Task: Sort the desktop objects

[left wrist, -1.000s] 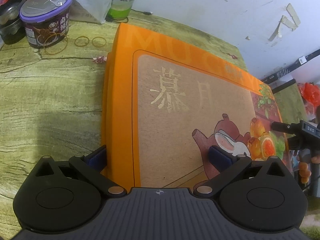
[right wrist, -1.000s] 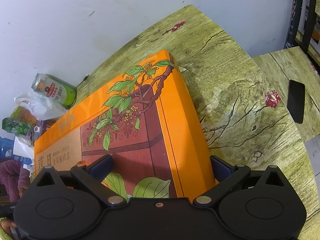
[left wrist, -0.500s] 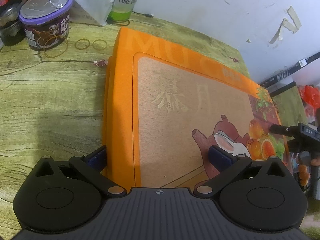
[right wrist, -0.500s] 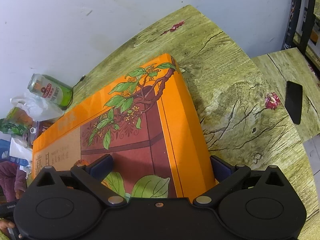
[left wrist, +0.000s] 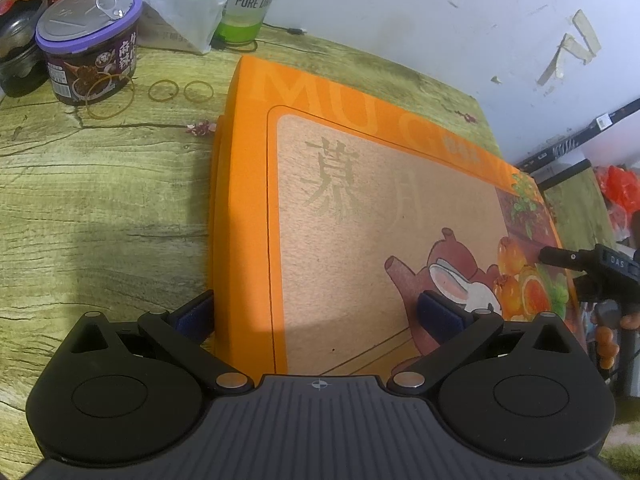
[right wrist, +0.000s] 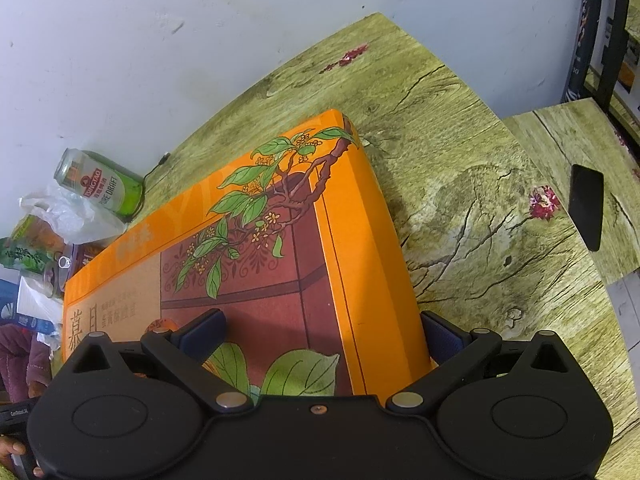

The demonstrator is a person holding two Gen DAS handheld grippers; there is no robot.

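Left gripper (left wrist: 316,316): jaws spread wide, straddling the near-left corner of the orange gift box (left wrist: 360,216). One blue pad (left wrist: 194,314) sits just outside the box's left side wall, the other pad (left wrist: 440,316) is over the printed lid by the rabbit and teapot drawing. Whether either pad presses on the box: cannot tell.

Right gripper (right wrist: 320,338): same story at the box's (right wrist: 280,264) near-right corner. Jaws wide, the left-hand pad (right wrist: 202,332) over the lid's leaf artwork, the right-hand pad (right wrist: 442,338) just beside the right side wall. Contact unclear here too. The right gripper also shows at the far right edge of the left wrist view, over the lid.

Box lies flat on the green wood-grain table (left wrist: 100,208), lid up, taking most of the table's middle; its far edge is close to the white wall.

Left of the box, farther back: three rubber bands (left wrist: 164,91) flat on the table, the largest leaning against a purple-lidded food tub (left wrist: 90,54) (pull-tab top). Behind those, near the wall: a white plastic bag (left wrist: 180,0) and a green Tsingtao can (left wrist: 250,0), upright, just beside the bag.

Right of the box: bare table with red flower print (right wrist: 542,202), then a dark phone-like slab (right wrist: 586,206) on an adjoining surface, well apart from the box.
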